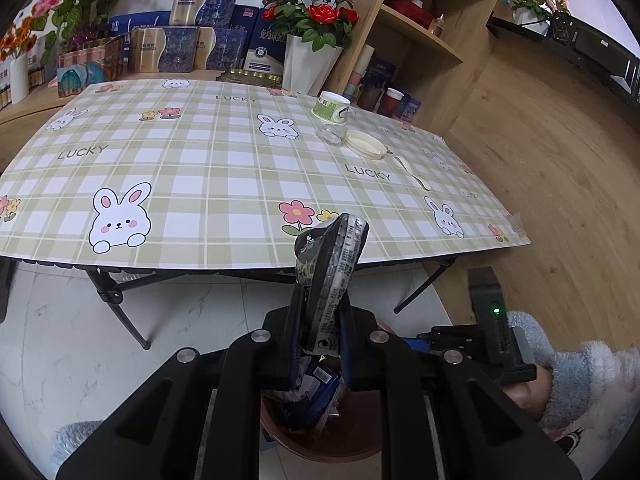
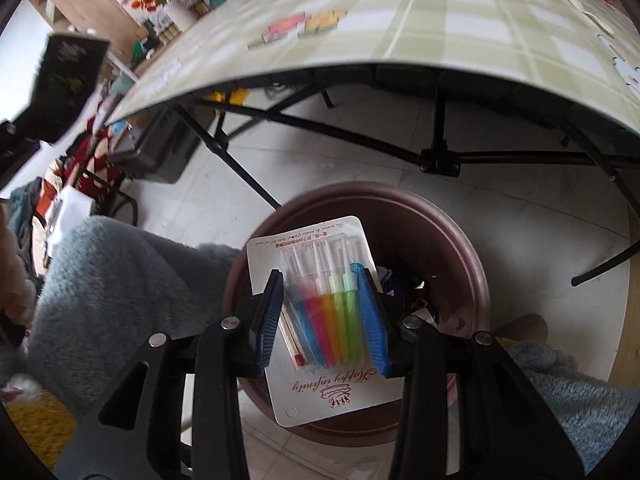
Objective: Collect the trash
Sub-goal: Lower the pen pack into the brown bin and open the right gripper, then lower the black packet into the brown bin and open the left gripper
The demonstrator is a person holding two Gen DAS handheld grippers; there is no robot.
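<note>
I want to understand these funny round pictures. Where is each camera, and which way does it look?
Left wrist: on the left gripper, which clamps a wrapper; faces the table; a fuzzy sleeve shows.
Right wrist: on the right gripper, which clamps a candle pack; looks down into the bin; sleeve shows.
Both see table and bin.

Lived-in home room, folding worktop under a bunny-and-flower checked cloth, potted artificial roses, stacked gift boxes, open wooden shelving with a red kettle, pale tiled floor, wood-look flooring beside it
</note>
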